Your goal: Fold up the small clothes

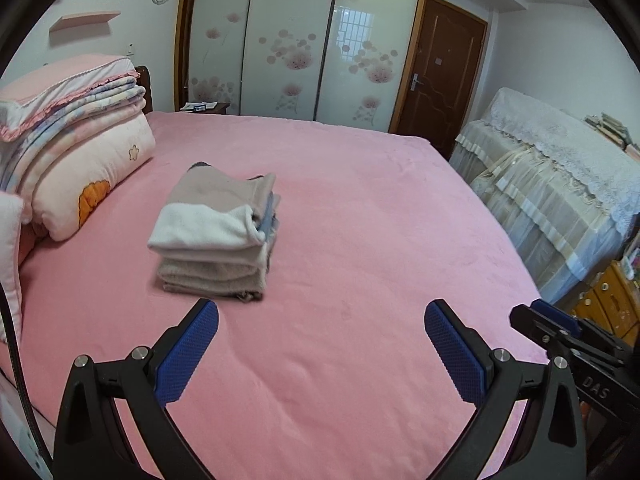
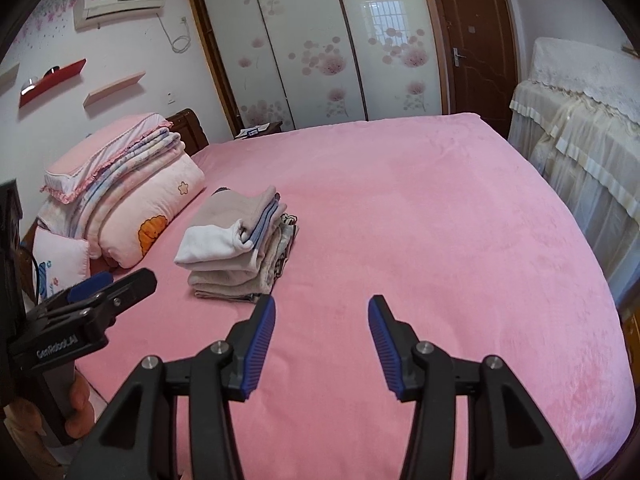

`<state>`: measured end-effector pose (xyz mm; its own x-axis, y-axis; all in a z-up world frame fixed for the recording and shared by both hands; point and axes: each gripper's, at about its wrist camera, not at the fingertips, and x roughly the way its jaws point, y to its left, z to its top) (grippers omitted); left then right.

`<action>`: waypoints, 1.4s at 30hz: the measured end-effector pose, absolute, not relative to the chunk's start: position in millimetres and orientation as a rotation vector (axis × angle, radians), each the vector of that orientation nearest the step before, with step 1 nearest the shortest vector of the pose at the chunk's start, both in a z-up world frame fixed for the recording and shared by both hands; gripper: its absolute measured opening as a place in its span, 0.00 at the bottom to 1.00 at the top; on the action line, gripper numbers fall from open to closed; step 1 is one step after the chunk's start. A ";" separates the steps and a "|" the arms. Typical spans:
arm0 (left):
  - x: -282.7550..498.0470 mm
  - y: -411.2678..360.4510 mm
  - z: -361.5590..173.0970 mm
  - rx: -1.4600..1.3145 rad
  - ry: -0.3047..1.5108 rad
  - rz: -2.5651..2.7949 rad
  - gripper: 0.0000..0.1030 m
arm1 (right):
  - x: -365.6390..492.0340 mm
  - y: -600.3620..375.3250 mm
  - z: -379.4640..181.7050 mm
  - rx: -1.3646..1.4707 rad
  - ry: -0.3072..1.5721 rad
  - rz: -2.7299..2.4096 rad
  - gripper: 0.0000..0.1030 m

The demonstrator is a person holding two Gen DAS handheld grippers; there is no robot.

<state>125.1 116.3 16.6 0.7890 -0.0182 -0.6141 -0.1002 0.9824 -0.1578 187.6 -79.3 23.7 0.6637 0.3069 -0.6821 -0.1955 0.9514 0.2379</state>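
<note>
A stack of folded small clothes (image 1: 216,236) lies on the pink bed (image 1: 360,216), a beige and white garment on top. In the right wrist view the same stack (image 2: 236,246) sits left of centre on the bed (image 2: 420,216). My left gripper (image 1: 321,314) hovers open just in front of the stack, nothing between its blue pads. My right gripper (image 2: 322,306) is open too, to the right of the stack's near corner, holding nothing. Each gripper shows at the edge of the other's view: the right gripper (image 1: 536,316) and the left gripper (image 2: 112,280), with a hand (image 2: 78,408) on its handle.
Folded quilts and pillows (image 1: 76,148) are piled at the bed's head on the left. A lace-covered piece of furniture (image 1: 560,184) stands along the bed's right side. Sliding wardrobe doors (image 1: 296,40) and a brown door (image 1: 440,76) lie beyond the bed.
</note>
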 end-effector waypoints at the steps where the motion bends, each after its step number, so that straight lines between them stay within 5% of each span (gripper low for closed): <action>1: 116.5 112.1 16.9 -0.187 0.662 0.049 0.99 | 180.3 -82.4 23.1 0.148 0.795 0.281 0.48; 16: 21.3 46.2 9.5 -0.135 0.650 0.127 0.99 | 65.1 -125.2 12.1 0.168 0.800 0.187 0.63; 42: 39.2 13.3 -9.0 -0.096 0.756 0.129 0.99 | 63.3 -139.6 -5.1 0.135 0.833 0.131 0.63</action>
